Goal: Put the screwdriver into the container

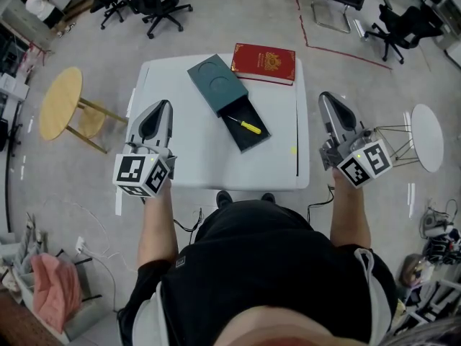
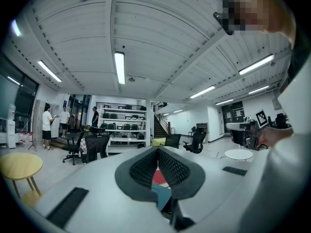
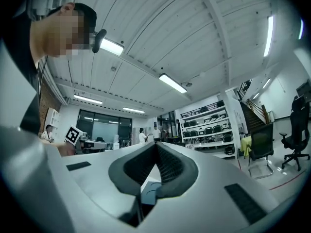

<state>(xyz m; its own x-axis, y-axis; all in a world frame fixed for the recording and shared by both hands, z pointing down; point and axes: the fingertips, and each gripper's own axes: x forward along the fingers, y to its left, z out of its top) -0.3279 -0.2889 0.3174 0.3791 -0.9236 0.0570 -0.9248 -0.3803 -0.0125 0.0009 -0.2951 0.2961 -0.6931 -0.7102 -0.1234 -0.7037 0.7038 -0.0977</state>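
Yellow-handled screwdriver (image 1: 245, 125) in box (image 1: 228, 101) (dark, rectangular)

Overhead and low views, common container (image 1: 220, 89)

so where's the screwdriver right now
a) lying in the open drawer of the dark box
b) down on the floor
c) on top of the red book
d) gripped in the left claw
a: the screwdriver with the yellow handle lies inside the pulled-out drawer of the dark box on the table.
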